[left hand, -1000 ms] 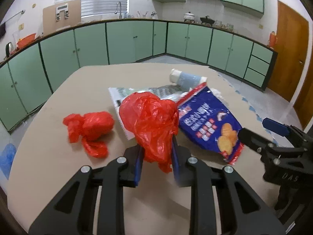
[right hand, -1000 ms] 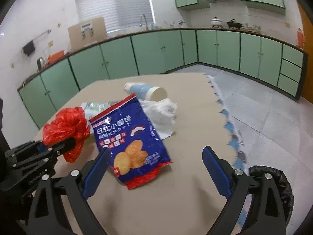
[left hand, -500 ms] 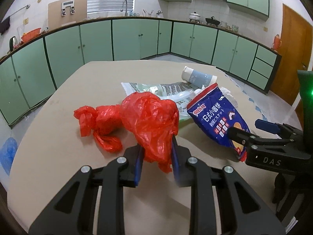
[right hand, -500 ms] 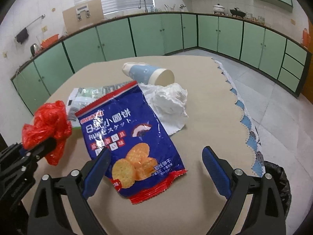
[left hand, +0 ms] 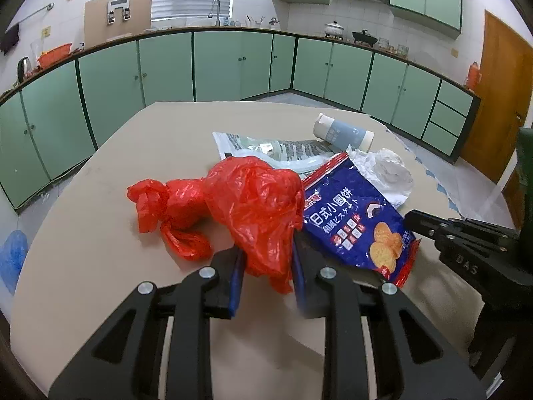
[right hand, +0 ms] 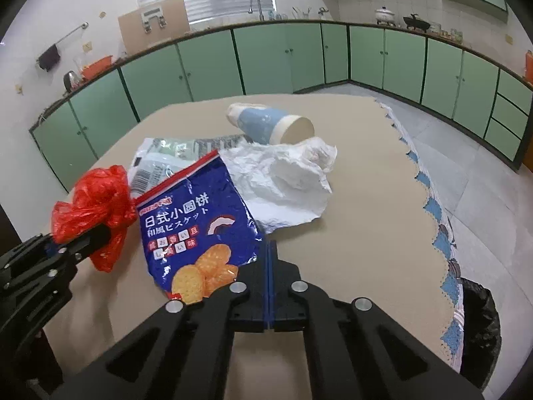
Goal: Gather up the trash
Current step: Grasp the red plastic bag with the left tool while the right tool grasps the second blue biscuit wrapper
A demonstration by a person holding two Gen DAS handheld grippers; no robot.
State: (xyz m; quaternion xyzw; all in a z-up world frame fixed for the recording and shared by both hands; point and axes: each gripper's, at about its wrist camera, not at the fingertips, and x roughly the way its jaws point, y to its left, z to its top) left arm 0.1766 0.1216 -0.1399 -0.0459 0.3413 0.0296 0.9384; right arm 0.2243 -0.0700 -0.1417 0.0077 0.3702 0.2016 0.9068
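Note:
My left gripper (left hand: 268, 256) is shut on a crumpled red plastic bag (left hand: 260, 206), which bulges above its blue pads just over the table. A second, knotted red bag (left hand: 173, 206) lies to its left. The blue snack bag (right hand: 186, 216) lies flat in the middle of the table. My right gripper (right hand: 269, 250) has its jaws closed together at the bag's right edge, pinching the foil there. In the left wrist view the right gripper (left hand: 413, 220) sits at the snack bag (left hand: 349, 220) by its right side.
Behind the snack bag lie crumpled white paper (right hand: 283, 173), a tipped blue paper cup (right hand: 266, 126) and a printed wrapper (right hand: 160, 156). The beige table (right hand: 366, 200) ends in a scalloped edge at the right. A black-lined bin (right hand: 479, 316) stands on the floor below it.
The right gripper's jaws went from wide open around the snack bag to closed at its right edge, after moving closer to it. The left gripper still holds the red bag.

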